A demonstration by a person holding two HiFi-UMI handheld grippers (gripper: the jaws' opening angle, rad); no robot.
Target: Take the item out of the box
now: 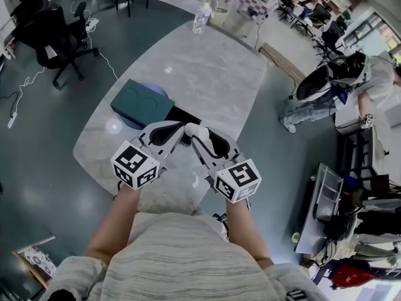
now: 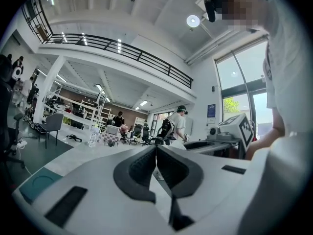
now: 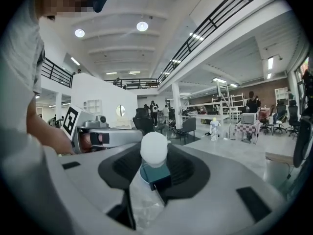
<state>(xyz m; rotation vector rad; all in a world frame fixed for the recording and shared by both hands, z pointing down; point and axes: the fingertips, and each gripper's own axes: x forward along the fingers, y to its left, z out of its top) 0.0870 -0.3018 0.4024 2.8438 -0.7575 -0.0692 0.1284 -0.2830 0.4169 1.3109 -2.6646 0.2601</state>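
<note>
The right gripper [image 1: 198,134] is seen clamped on the item [image 3: 154,149] - a small bottle-like thing with a round white cap, a teal collar and a clear body that runs back between the pads. The item is held clear of the grey table [image 1: 213,68], just past the near edge of the teal box [image 1: 143,103], over a black part [image 1: 187,115] that adjoins the box; whether this is the box's open base cannot be told, since both grippers cover much of it.

The left gripper [image 2: 156,150] is held just beside the right one, at 9 o'clock from it, with its jaws brought together at the tips and nothing between them. Its tip lies close to the white cap, though contact cannot be confirmed.

The box is found at 11 o'clock from the grippers, with two round impressions in its top. At 12 o'clock, at the far end of the table, a clear bottle [image 1: 201,17] is stood upright. An office chair [image 1: 59,33] is placed on the floor at 10 o'clock - well apart from the table. At 2 o'clock a person [image 1: 338,83] wearing a headset is seen bent forward beside another bench.
</note>
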